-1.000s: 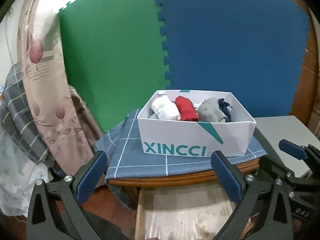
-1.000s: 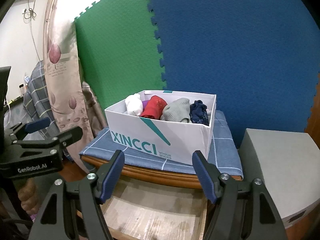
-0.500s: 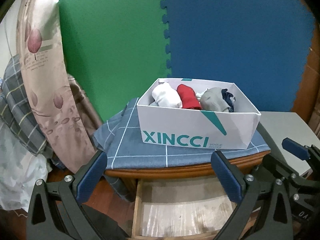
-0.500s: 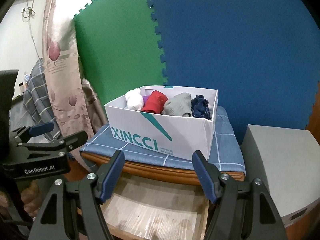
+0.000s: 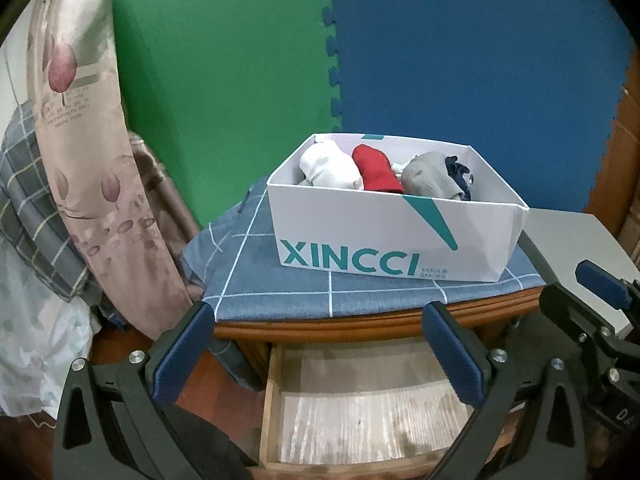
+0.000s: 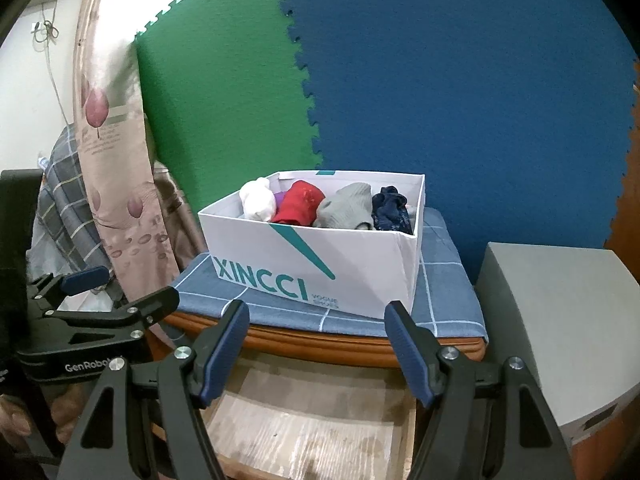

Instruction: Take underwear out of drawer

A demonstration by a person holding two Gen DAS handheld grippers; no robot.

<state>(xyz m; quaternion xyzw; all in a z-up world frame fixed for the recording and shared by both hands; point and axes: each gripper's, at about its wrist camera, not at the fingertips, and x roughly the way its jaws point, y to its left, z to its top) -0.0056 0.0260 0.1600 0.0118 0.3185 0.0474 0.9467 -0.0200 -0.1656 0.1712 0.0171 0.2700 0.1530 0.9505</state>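
The wooden drawer [image 5: 360, 408] stands pulled open under the table top, and only its bare pale bottom [image 6: 304, 428] shows. On the table sits a white XINCCI box [image 5: 392, 236] holding rolled underwear: white [image 5: 328, 168], red [image 5: 376, 168], grey [image 5: 428, 176] and navy [image 5: 460, 172]. The box [image 6: 320, 264] is also in the right wrist view. My left gripper [image 5: 317, 310] is open above the drawer front with nothing between its fingers. My right gripper [image 6: 317, 308] is open beside it, also above the drawer and holding nothing.
A blue checked cloth [image 5: 280, 280] covers the wooden table top. A flowered curtain [image 5: 88, 160] and plaid bedding [image 5: 28, 200] hang at the left. A grey cabinet [image 6: 560, 320] stands at the right. Green and blue foam mats [image 5: 360, 60] line the wall behind.
The left wrist view has sunk and tipped down, so the box sits higher in the frame and more of the open drawer shows. The right gripper has stayed put.
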